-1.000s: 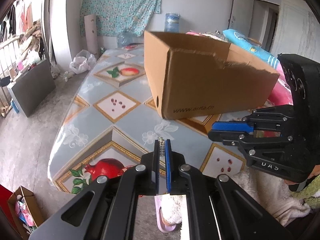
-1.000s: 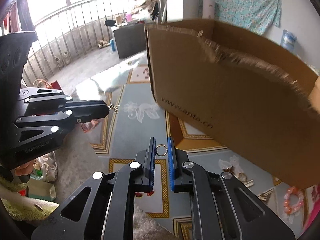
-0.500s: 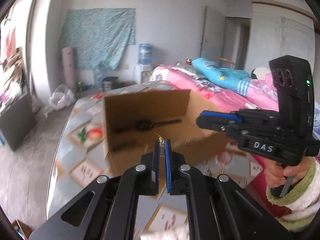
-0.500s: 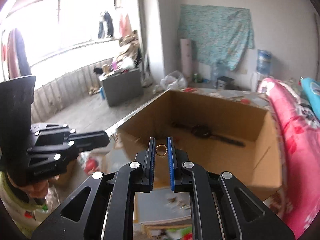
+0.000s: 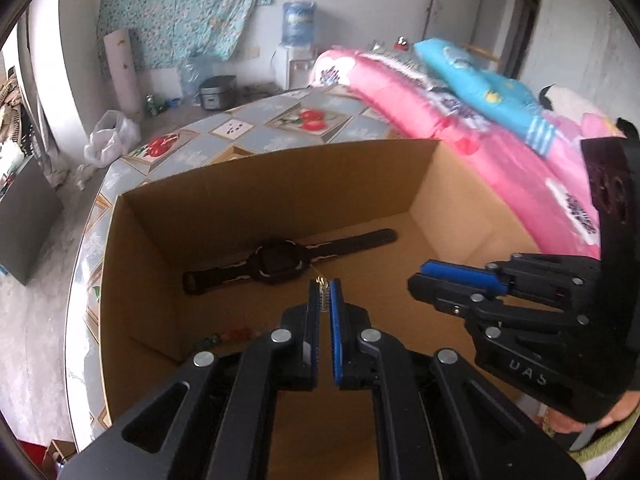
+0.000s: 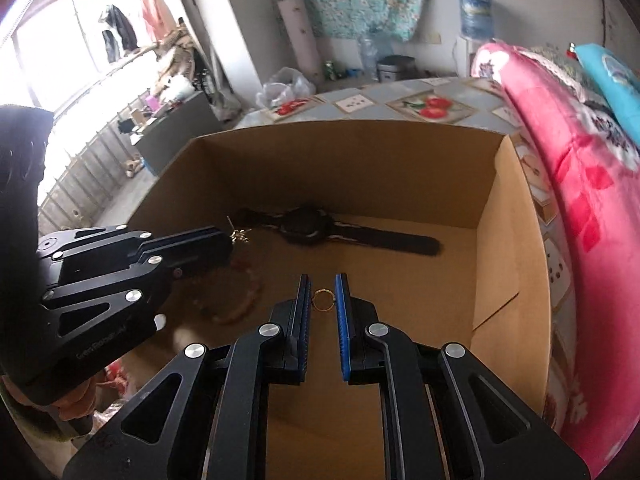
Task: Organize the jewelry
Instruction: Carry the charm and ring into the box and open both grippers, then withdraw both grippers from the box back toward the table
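Observation:
An open cardboard box [image 5: 280, 184] [image 6: 360, 152] lies below both grippers. Inside it rest a black wristwatch [image 5: 280, 264] [image 6: 308, 228] and a blurred reddish bead bracelet [image 6: 240, 304]. My left gripper [image 5: 324, 286] [image 6: 231, 240] hangs over the box, shut on a small gold earring [image 5: 321, 282] [image 6: 238, 235] that pokes out past its tips. My right gripper [image 6: 323, 280] [image 5: 416, 276] is beside it, over the box floor. Its jaws are opening, and a gold ring [image 6: 323, 300] still sits upright between the pads.
The box stands on a table with a fruit-patterned cloth [image 5: 240, 132] [image 6: 432, 104]. A pink blanket [image 5: 480, 140] [image 6: 580, 200] is heaped along the right side, with a blue pillow [image 5: 480, 84] on it. A hand [image 5: 568, 420] grips the right tool's handle.
Both grippers rose from in front of the box's side wall to above its open top, so its inside now shows. The right jaws stand slightly wider around the ring.

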Demonstrator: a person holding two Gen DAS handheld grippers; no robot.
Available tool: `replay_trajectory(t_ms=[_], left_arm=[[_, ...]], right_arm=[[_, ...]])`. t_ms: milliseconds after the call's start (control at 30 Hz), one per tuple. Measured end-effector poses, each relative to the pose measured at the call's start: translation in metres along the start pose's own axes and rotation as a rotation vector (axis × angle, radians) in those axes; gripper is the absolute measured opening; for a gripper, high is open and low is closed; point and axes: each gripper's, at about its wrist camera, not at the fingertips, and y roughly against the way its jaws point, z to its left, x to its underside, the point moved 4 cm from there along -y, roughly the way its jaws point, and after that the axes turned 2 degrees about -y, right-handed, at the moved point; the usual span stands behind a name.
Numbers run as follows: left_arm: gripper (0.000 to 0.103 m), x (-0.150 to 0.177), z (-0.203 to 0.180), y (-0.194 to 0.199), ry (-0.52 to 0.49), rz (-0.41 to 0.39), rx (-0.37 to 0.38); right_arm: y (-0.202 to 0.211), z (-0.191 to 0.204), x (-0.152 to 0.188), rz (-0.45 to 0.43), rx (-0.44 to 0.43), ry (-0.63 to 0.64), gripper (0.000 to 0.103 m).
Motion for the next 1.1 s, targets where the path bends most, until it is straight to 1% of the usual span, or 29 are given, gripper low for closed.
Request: replay_trajectory(t_ms=[100, 233, 367, 500, 600, 633, 733, 833, 900, 967, 1100], left_arm=[[0.005, 0.001, 0.0, -0.009, 0.022, 0.02, -0.014], [0.005, 0.001, 0.001, -0.008, 0.029, 0.018, -0.024], [0.012, 0.001, 0.002, -0.001, 0.038, -0.005, -0.034], [0.018, 0.005, 0.004, 0.024, 0.042, -0.067, -0.036], [0.021, 0.014, 0.005, 0.055, 0.046, -0.148, -0.028], [0.024, 0.017, 0.005, 0.063, 0.048, -0.166, -0.022], [0.033, 0.038, 0.008, 0.1, 0.059, -0.247, 0.003], [0.039, 0.062, 0.008, 0.127, 0.038, -0.293, 0.012], [0.041, 0.081, 0.006, 0.143, 0.021, -0.314, 0.018], [0.044, 0.096, 0.003, 0.151, 0.017, -0.32, 0.037], [0.047, 0.128, -0.007, 0.157, 0.002, -0.319, 0.075]], right_arm=[[-0.002, -0.003, -0.006, -0.019, -0.014, -0.021, 0.016], [0.008, -0.004, -0.009, -0.054, -0.02, -0.022, 0.018], [0.024, -0.005, -0.01, -0.113, -0.029, -0.018, 0.021], [0.047, -0.008, -0.013, -0.176, -0.048, -0.023, 0.023], [0.07, -0.008, -0.009, -0.222, -0.072, -0.026, 0.024], [0.078, -0.008, -0.007, -0.235, -0.082, -0.027, 0.024], [0.104, -0.006, 0.005, -0.278, -0.121, -0.017, 0.025], [0.127, -0.001, 0.021, -0.296, -0.18, 0.014, 0.025], [0.134, 0.002, 0.031, -0.293, -0.203, 0.037, 0.025], [0.142, 0.007, 0.044, -0.291, -0.208, 0.071, 0.025], [0.149, 0.012, 0.07, -0.29, -0.231, 0.102, 0.025]])
